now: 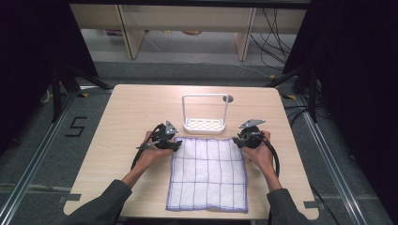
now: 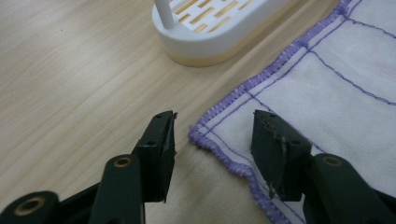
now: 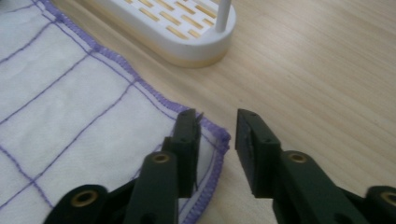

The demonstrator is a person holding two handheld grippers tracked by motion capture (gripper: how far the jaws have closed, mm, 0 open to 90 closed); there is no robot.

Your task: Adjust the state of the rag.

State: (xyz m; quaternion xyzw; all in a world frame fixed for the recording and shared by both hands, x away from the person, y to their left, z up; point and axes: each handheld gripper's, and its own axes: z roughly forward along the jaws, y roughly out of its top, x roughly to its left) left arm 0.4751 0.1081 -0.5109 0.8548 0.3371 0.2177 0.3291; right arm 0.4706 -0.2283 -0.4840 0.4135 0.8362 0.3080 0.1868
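A: Where does the cloth [image 1: 207, 174] lie?

B: Flat on the wooden table [image 1: 126, 108], spread out on the near half, between the person's two hands. It is white with a purple grid and a purple stitched hem.

A: Which way does its long axis run?

B: From the near edge of the table toward the far side, slightly the longer way in the high view. Its far edge lies just in front of the white rack [image 1: 205, 123], close to it but apart; in the left gripper view bare wood shows between hem and rack base.

A: And the rack?

B: It stands upright past the cloth, a slotted oval base with a tall wire loop. Its long axis runs across the table, parallel to the cloth's far edge.

A: The left gripper [image 2: 214, 133]?

B: Its jaws stand wide apart, straddling the far left corner of the cloth; the corner lies in the gap, not pinched.

A: The right gripper [image 3: 218, 128]?

B: Also parted, a narrower gap, set at the far right corner. One jaw is over the cloth, the other over bare wood, and the hem corner sits between them, ungripped.
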